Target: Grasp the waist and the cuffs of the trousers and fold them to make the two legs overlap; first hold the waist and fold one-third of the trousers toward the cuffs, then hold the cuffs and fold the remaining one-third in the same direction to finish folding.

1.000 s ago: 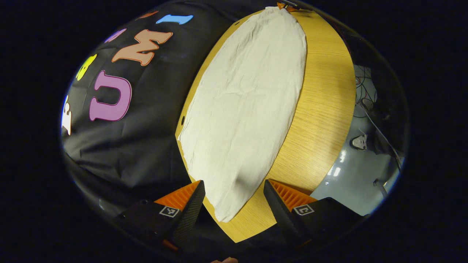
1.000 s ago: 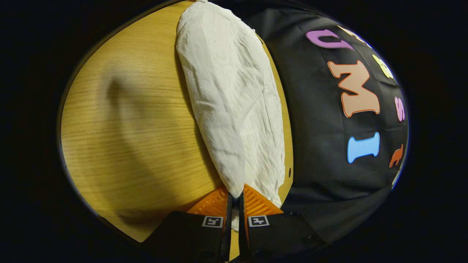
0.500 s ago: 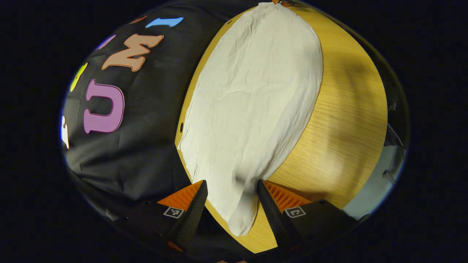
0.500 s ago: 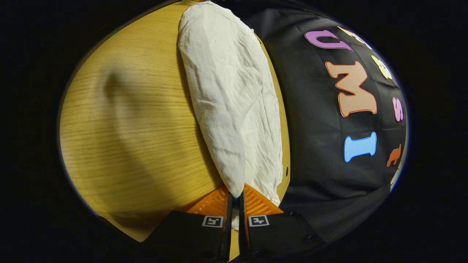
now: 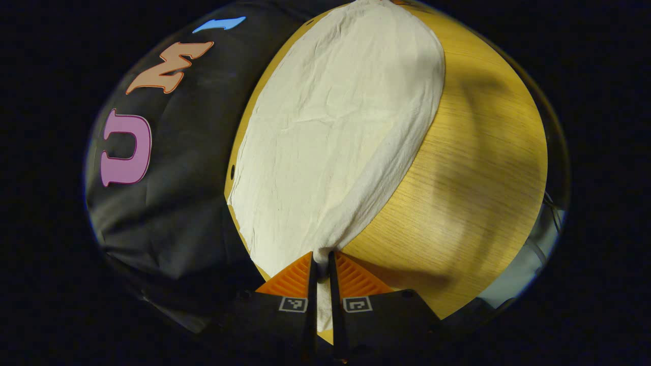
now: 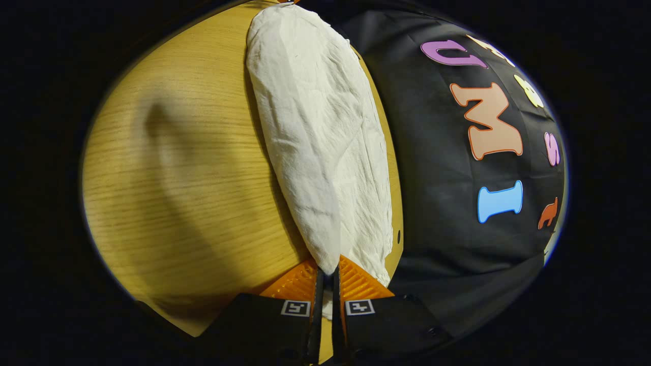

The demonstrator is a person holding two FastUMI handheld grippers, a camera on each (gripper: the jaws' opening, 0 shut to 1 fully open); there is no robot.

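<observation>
Trousers [image 5: 335, 137]: pale, creased cloth lying long and flat on the table [image 5: 473, 168], along the edge next to the black wall cloth [image 5: 173, 193]. In the left gripper view, spread wide across the middle and narrowing to a point at the near end. In the right gripper view, trousers [image 6: 320, 142] in 2 layers, a thicker folded ridge on the table side and a flatter layer toward the wall cloth [image 6: 447, 213].

Left gripper [image 5: 321, 264]: fingers drawn in narrow, both pressing on the near tip of the trousers, a strip of cloth showing between them down to the body. Cloth pulled into a small gather just ahead of the tips.

Right gripper [image 6: 325, 272]: fingers likewise close together, clamped on the near end of the folded ridge, a bit of pale cloth visible in the slit between them.

Table [image 6: 183, 193]: light wood grain, broad soft shadows across the bare part beside the trousers. Small dark hole [image 5: 232, 172] near the table edge, just beside the cloth. Grey floor [image 5: 524, 277] past the table's outer rim in the left gripper view.
</observation>
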